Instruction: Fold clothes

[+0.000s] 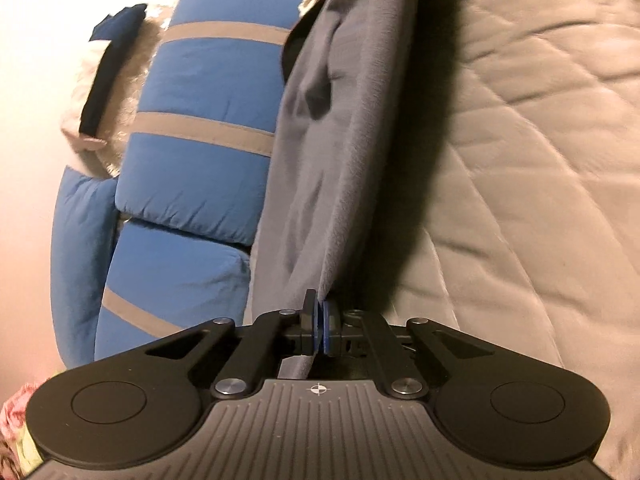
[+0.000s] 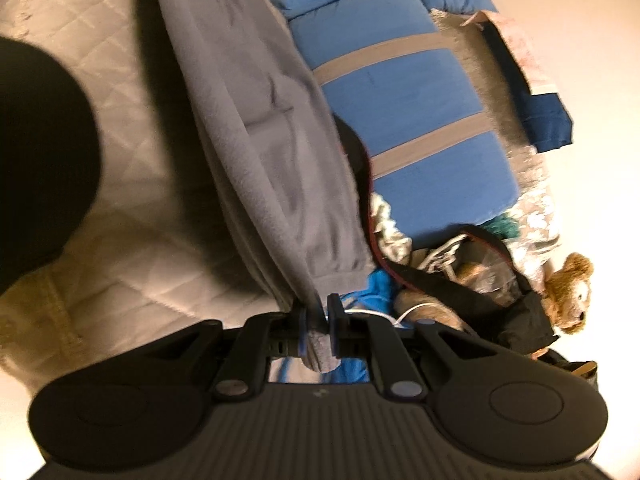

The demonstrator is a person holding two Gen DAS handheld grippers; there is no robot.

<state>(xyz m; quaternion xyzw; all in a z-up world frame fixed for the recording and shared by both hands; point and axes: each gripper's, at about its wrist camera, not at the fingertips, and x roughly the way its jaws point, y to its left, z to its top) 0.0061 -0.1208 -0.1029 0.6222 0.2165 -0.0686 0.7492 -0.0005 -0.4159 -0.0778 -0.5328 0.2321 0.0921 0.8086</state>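
A grey fleece garment (image 1: 320,152) hangs stretched between my two grippers above a beige quilted bed (image 1: 520,120). My left gripper (image 1: 319,312) is shut on one end of its edge. In the right wrist view the same grey garment (image 2: 264,128) runs away from my right gripper (image 2: 323,312), which is shut on the cuffed end. The cloth is lifted and casts a dark shadow on the quilt.
A blue padded cushion with grey stripes (image 1: 200,120) lies along the bed's far side, also in the right wrist view (image 2: 420,92). A teddy bear (image 2: 568,292), black clothing (image 2: 480,280) and a white cable (image 2: 372,314) lie in a pile. A dark round shape (image 2: 36,152) fills the left.
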